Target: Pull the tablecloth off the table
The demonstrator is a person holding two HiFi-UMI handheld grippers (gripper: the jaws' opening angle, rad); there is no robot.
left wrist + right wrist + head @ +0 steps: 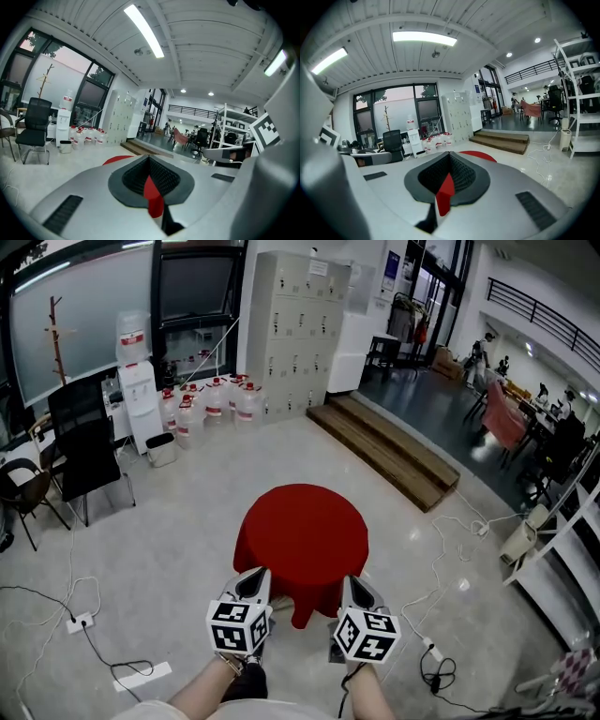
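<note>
You had your left gripper (254, 579) clamped tight on the near hem of the red tablecloth (300, 532), a red fold pinched between its closed jaws. Your right gripper (353, 583) matched it, jaws closed on the hem a little way along. The cloth lay draped over the round table, hiding it, with wooden steps (394, 456) well beyond.

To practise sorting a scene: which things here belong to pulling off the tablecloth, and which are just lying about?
Job: tablecloth; left gripper and right gripper, jaws shut on it.
Lying about: chair, water cooler, bottles, lockers, cables.
</note>
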